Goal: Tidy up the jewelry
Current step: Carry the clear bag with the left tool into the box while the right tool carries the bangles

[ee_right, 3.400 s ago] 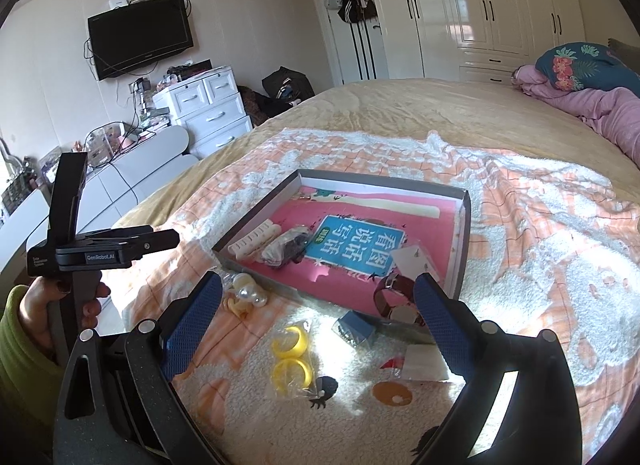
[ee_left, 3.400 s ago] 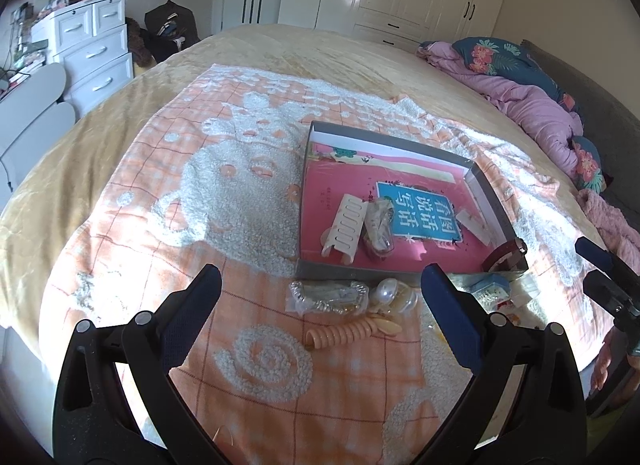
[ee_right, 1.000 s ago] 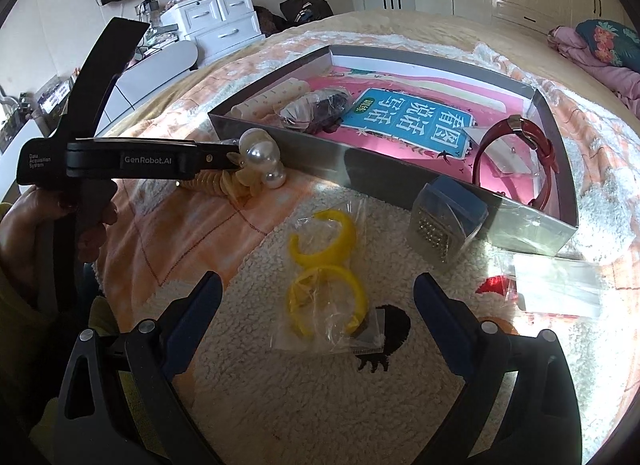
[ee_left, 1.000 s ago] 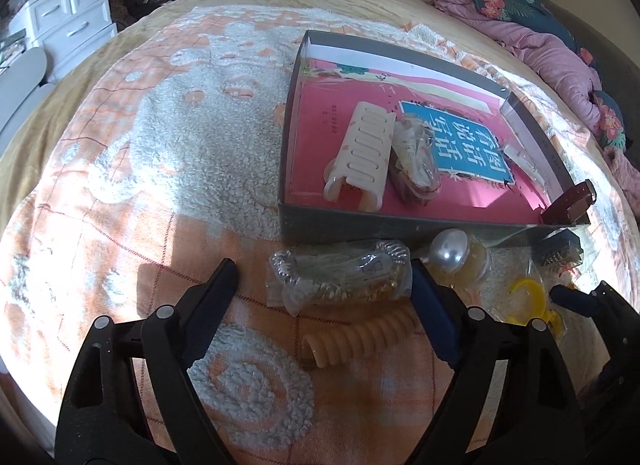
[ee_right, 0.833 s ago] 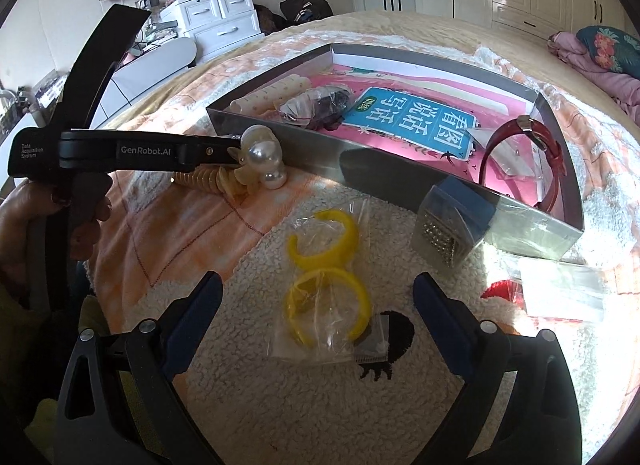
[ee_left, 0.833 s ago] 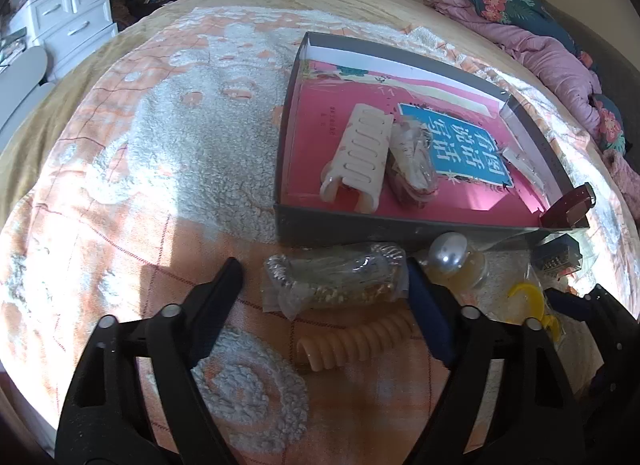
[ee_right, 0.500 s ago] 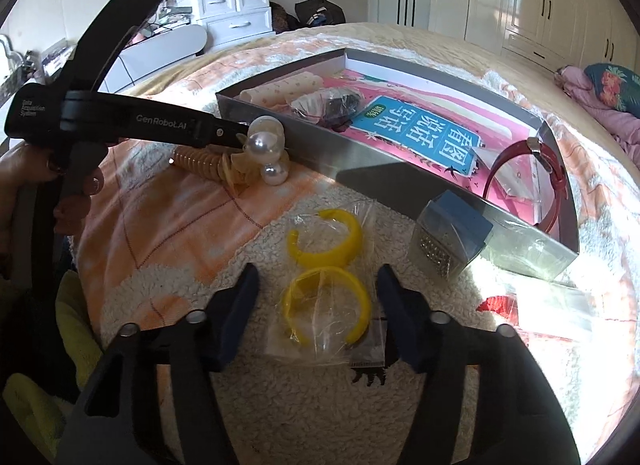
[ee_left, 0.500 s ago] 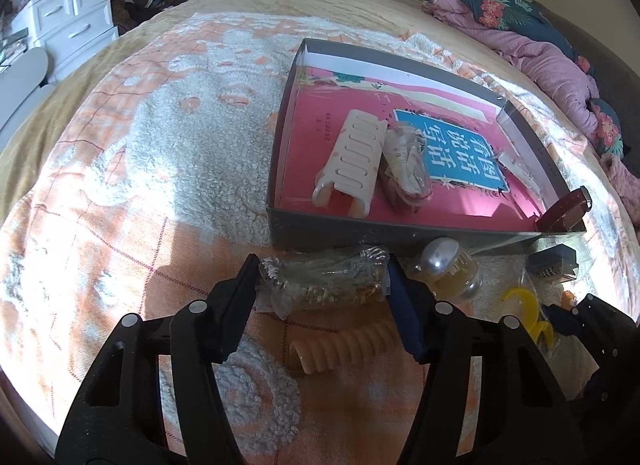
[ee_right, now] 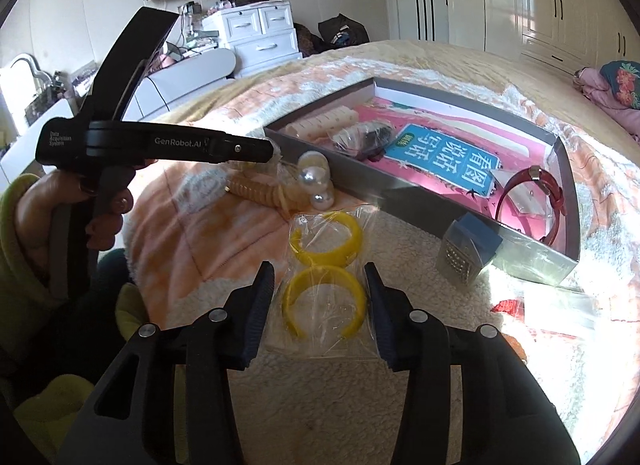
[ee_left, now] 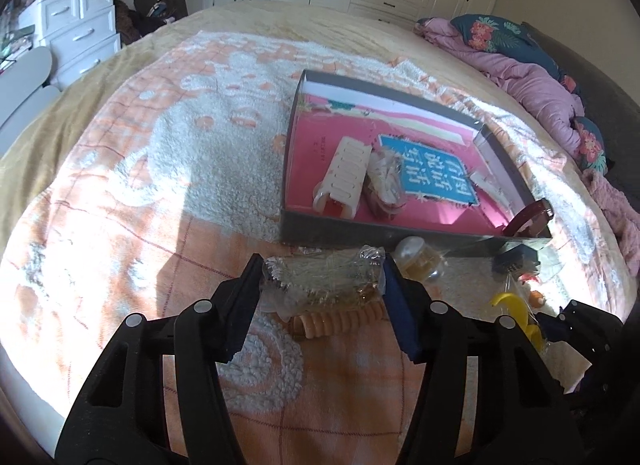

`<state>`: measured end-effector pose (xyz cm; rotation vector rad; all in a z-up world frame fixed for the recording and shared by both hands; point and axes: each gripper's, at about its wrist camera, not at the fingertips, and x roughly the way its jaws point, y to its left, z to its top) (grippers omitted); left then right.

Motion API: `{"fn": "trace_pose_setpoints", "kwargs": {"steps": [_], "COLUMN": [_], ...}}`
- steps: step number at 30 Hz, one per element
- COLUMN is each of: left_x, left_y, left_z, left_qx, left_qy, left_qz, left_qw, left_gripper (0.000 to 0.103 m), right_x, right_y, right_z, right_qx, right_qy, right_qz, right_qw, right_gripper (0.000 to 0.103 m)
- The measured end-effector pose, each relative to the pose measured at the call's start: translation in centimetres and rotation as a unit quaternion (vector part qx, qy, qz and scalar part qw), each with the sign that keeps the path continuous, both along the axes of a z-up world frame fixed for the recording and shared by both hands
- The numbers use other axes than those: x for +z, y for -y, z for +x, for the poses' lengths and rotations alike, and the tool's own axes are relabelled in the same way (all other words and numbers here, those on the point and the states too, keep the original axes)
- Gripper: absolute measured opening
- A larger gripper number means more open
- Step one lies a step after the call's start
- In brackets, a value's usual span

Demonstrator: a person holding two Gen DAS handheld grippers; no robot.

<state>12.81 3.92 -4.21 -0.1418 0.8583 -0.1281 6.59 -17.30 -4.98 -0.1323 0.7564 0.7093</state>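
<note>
Fingers of the left gripper (ee_left: 322, 277) are pinching a clear jewelry bag (ee_left: 320, 279) at 6 o'clock from the tray (ee_left: 384, 231) — right gripper (ee_right: 320, 291) is squeezing the yellow-bangle bag (ee_right: 326, 285).

The left gripper (ee_left: 322, 285) has its black fingers (ee_left: 248, 285) pressed against both ends of a clear plastic packet of silvery jewelry (ee_left: 322, 279), on the orange-and-white fleece blanket (ee_left: 160, 185) of the bed. A ridged peach hair claw (ee_left: 334, 319) lies just under it. Beyond sits a shallow grey cardboard box (ee_left: 360, 231) holding a cream hair claw (ee_left: 344, 179).
</note>
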Motion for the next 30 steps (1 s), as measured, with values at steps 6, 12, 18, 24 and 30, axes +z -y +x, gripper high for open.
{"fn": "trace_pose_setpoints", "kwargs": {"steps": [6,12,18,24,30], "left_x": [1.7,2.8,3.6,4.0,4.2], "left_y": [0.1,0.4,0.9,1.8,3.0], "left_z": [-0.8,-1.1,-1.1,-0.7,0.0], "left_qx": [-0.004,-0.011,-0.018,-0.022,-0.030], "left_qy": [0.023,0.036,0.047,0.046,0.043], "left_qz": [-0.006,-0.011,-0.009,-0.003,0.003], "left_qw": [0.9997,0.9992,0.9987,0.9987,0.9986], "left_gripper": [0.050,0.050,0.050,0.050,0.050], "right_x": [1.9,3.2,4.0,4.9,5.9], "right_y": [0.6,1.3,2.2,3.3,4.5], "right_z": [-0.5,0.1,1.1,2.0,3.0], "right_qx": [-0.005,-0.018,-0.034,-0.047,-0.058], "right_qy": [0.017,0.032,0.043,0.054,0.065], "right_qz": [0.011,0.016,0.018,0.029,0.038], "right_qw": [1.000,0.999,0.998,0.997,0.995], "right_gripper": [0.044,0.044,0.044,0.044,0.044]}}
